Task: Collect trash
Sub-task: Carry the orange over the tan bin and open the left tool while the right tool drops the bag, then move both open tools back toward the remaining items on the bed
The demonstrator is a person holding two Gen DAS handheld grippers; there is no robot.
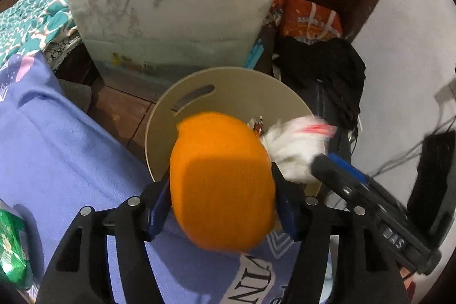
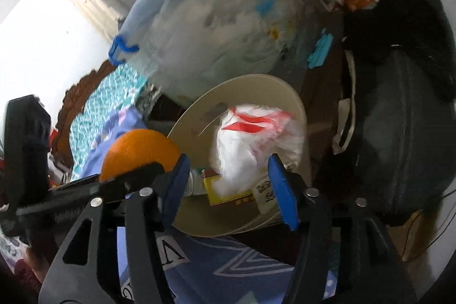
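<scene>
Orange and plastic bag over the trash bin

The left gripper clamps an orange at the near rim of the beige bin. The right gripper gapes wide; the white-and-red plastic bag sits just beyond its fingertips, over the bin's yellow box.

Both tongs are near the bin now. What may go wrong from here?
1. The left tongs hold the orange piece above the bin rim, partly over the blue cloth; released here, it may land on the cloth.
2. The white bag hangs in front of the open right tongs and looks blurred; it may fall beside the bin.
3. The two tongs are close and may collide.
</scene>
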